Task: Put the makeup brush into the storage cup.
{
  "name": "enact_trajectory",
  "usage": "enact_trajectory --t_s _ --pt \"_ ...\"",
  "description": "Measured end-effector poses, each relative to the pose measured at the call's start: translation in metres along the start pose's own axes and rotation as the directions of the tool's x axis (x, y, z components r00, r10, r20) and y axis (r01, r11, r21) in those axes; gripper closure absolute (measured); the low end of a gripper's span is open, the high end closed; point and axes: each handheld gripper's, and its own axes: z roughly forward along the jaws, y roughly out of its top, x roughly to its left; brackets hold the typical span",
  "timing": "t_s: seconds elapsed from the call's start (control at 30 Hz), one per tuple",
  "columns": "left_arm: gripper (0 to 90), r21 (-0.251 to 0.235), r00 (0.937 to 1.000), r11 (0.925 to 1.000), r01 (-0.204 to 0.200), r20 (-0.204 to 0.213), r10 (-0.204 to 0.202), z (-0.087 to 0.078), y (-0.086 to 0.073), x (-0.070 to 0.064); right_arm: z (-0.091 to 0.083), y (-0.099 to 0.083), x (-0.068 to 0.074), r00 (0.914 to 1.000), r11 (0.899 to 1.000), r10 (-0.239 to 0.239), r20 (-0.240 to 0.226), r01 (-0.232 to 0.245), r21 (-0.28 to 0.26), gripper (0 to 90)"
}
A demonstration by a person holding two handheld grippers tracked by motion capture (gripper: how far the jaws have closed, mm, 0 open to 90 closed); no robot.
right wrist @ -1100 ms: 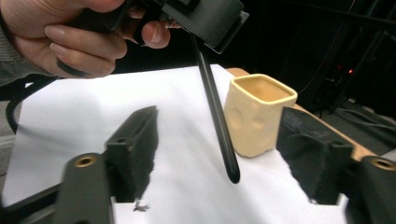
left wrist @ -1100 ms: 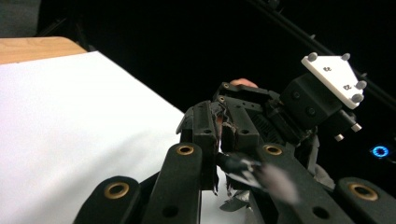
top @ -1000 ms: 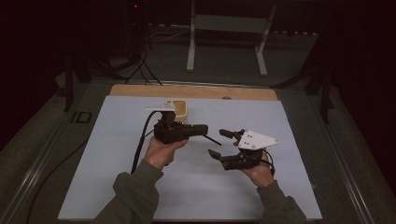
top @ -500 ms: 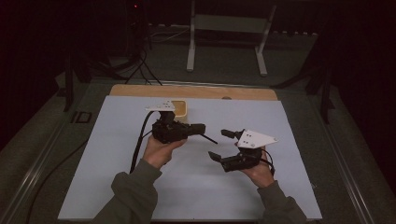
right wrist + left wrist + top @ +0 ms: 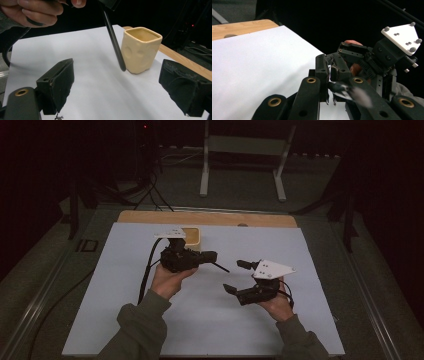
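Note:
My left gripper (image 5: 210, 256) is held above the middle of the white mat, shut on a black pen (image 5: 221, 267) that sticks out rightward and down. In the left gripper view its jaws (image 5: 329, 67) are closed with the pen (image 5: 342, 90) crossing them. My right gripper (image 5: 234, 276) is just to the right, open, its jaws facing the pen tip. In the right gripper view the pen (image 5: 113, 40) hangs down between the wide-apart pads (image 5: 58, 82), well ahead of them; the right gripper (image 5: 120, 80) holds nothing. A cream square cup (image 5: 140, 48) stands upright behind the pen, also visible as the cup (image 5: 194, 236).
The white mat (image 5: 125, 285) covers most of a wooden table (image 5: 210, 217), whose far edge shows bare. A black cable (image 5: 146, 275) trails from the left gripper. Metal stand legs (image 5: 204, 180) and dark floor lie beyond the table.
The left gripper with the pen has shifted slightly to the left. The right gripper has stayed almost still and open.

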Motion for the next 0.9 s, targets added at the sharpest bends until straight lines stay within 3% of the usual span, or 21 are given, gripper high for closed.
enact_trajectory --t_s 0.53,0.9 --pt "85.6 0.011 0.9992 0.9999 -0.010 -0.038 0.011 -0.005 0.003 0.003 0.002 -0.002 0.000 0.9999 1.000 -0.001 -0.014 0.001 0.023 11.2" --pt "85.6 0.026 0.9958 0.9994 -0.022 -0.088 0.025 -0.012 0.008 0.008 0.001 -0.006 0.001 0.9998 0.999 0.007 -0.019 -0.006 0.038 10.7"
